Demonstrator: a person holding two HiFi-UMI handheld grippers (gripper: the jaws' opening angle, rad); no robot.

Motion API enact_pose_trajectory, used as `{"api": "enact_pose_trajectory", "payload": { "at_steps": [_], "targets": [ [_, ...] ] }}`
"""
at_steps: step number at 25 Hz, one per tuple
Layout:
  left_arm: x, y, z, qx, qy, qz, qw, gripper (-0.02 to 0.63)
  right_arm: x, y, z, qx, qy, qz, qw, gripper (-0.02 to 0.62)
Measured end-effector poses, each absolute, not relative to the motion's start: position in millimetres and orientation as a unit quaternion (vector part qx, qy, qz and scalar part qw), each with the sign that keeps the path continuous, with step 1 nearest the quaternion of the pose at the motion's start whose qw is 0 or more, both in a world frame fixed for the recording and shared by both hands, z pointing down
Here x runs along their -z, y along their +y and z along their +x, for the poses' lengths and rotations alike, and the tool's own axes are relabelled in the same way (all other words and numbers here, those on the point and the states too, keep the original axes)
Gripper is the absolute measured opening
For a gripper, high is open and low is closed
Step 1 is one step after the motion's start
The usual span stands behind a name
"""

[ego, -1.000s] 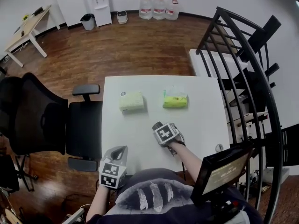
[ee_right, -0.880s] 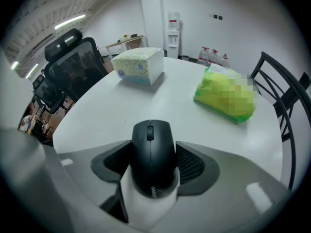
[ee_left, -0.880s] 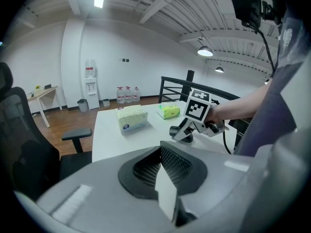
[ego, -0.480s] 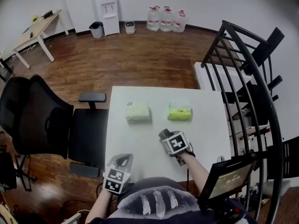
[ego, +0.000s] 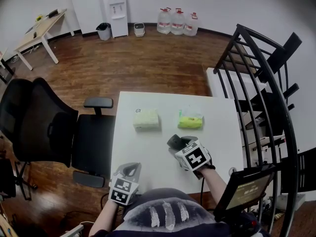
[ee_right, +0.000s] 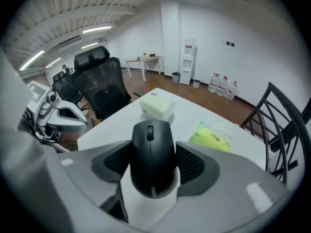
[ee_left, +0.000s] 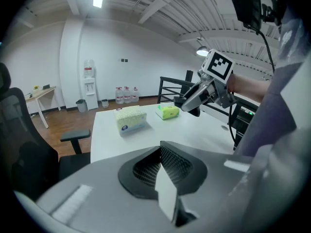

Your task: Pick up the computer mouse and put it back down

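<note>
Computer mouse: smooth black, rounded | right tongs clamp it | left tongs closed

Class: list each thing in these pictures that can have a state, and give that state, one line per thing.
computer mouse: gripped, held above the table
right hand-held gripper: shut on the computer mouse
left hand-held gripper: shut, empty
pale tissue pack: lying flat on the table
green tissue pack: lying on the table
office chair: unoccupied
</note>
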State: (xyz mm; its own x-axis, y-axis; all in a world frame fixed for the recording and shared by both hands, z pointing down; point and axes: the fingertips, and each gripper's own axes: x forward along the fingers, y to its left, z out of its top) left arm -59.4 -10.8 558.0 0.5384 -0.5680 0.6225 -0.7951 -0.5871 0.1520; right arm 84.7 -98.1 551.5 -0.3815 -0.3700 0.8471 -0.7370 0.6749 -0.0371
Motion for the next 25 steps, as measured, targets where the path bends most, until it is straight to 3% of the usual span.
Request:
{"api": "enact_pose_trajectory", "payload": {
  "at_steps": [25],
  "targets": [
    [-557.8, -10.4, -58.0, -0.264, -0.399, 0.852, 0.212, 0.015, -429.1, -30.1, 44.9, -0.048, -0.861, 0.194, 0.468, 0.295]
  ]
}}
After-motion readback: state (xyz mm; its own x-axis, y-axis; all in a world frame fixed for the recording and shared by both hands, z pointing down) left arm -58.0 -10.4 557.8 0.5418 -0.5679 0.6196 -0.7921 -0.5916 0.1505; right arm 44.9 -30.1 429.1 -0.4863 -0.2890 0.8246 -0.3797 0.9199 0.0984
